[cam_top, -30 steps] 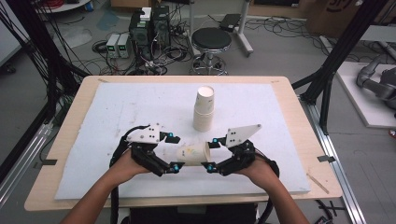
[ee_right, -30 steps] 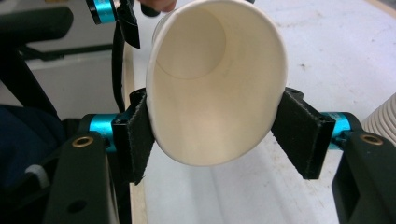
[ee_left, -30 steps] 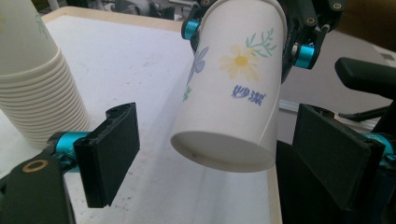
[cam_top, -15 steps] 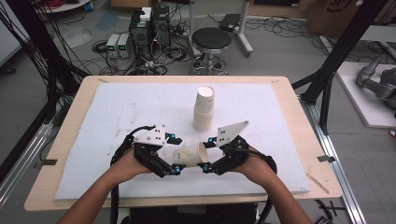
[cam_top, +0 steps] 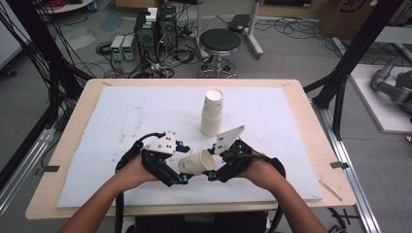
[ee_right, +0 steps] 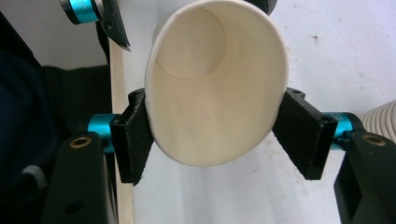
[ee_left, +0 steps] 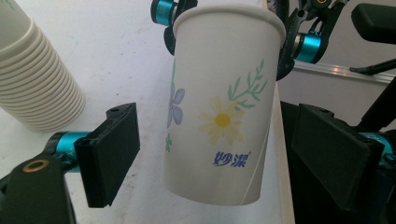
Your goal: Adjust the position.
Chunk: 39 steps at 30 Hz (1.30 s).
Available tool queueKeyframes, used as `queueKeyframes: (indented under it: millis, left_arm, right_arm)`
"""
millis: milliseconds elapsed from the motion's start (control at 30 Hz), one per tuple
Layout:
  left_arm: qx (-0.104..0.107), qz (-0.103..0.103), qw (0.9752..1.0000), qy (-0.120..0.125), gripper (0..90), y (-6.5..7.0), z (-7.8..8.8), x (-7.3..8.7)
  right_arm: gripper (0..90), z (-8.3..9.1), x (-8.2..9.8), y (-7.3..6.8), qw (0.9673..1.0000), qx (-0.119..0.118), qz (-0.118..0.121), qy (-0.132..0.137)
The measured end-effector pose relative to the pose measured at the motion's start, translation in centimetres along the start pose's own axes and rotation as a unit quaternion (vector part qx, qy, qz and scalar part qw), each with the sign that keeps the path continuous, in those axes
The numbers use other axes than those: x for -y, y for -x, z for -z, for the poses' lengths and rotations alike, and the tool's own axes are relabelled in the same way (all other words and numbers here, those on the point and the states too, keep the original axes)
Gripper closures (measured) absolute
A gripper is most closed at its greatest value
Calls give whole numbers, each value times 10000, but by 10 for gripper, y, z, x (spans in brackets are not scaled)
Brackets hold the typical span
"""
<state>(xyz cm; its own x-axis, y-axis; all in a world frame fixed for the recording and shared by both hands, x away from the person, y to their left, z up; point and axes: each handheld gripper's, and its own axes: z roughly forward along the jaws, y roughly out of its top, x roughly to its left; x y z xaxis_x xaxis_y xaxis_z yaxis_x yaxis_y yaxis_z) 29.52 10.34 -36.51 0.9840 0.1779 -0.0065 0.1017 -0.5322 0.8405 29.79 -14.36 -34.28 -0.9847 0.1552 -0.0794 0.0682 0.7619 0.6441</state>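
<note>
A paper cup (cam_top: 197, 162) printed with flowers (ee_left: 219, 116) lies on its side in the air near the table's front edge, between both grippers. My right gripper (cam_top: 210, 174) is shut on the cup's rim end, and its pads (ee_right: 133, 140) squeeze the mouth (ee_right: 217, 84) into an oval. My left gripper (cam_top: 182, 177) is open around the cup's base half. Its pads (ee_left: 112, 154) stand clear of the cup wall on both sides. The right gripper's jaw tips (ee_left: 292, 44) show at the cup's rim in the left gripper view.
A tall stack of paper cups (cam_top: 212, 114) stands on the white mat (cam_top: 121, 116) just behind the grippers, also seen as ribbed rims (ee_left: 32, 79) in the left gripper view and at the right edge (ee_right: 383, 123) of the right gripper view. The table's front edge (cam_top: 194, 211) is close below the hands.
My right gripper has moved left onto the cup's rim end and closed the gap to the left gripper. The left hand and the cup have barely shifted.
</note>
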Motion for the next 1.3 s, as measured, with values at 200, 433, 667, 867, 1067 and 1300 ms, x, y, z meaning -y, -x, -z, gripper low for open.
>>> queueKeyframes:
  millis: [200,433,667,867,1067,1300]
  left_arm:
    - [27,-68,9998,-210,154,0,-4,-1]
    - [75,-109,9988,-464,181,0,-11,-4]
    - [159,-81,9980,-599,218,0,-17,-5]
    - [320,-115,9978,-573,288,0,-20,-5]
    - [448,-209,9967,-636,359,2,-23,-5]
    - [356,-4,9989,-317,318,-1,-19,1]
  right_arm:
    - [326,-1,-7,0,9997,37,132,-224]
    - [324,-3,-20,-2,9971,101,417,-623]
    - [324,-5,-29,-5,9940,58,559,-934]
    - [324,-8,-30,-9,9926,-54,616,-1043]
    - [315,-10,-31,-10,9920,-112,674,-1059]
    - [216,2,-24,-5,9997,-114,69,-227]
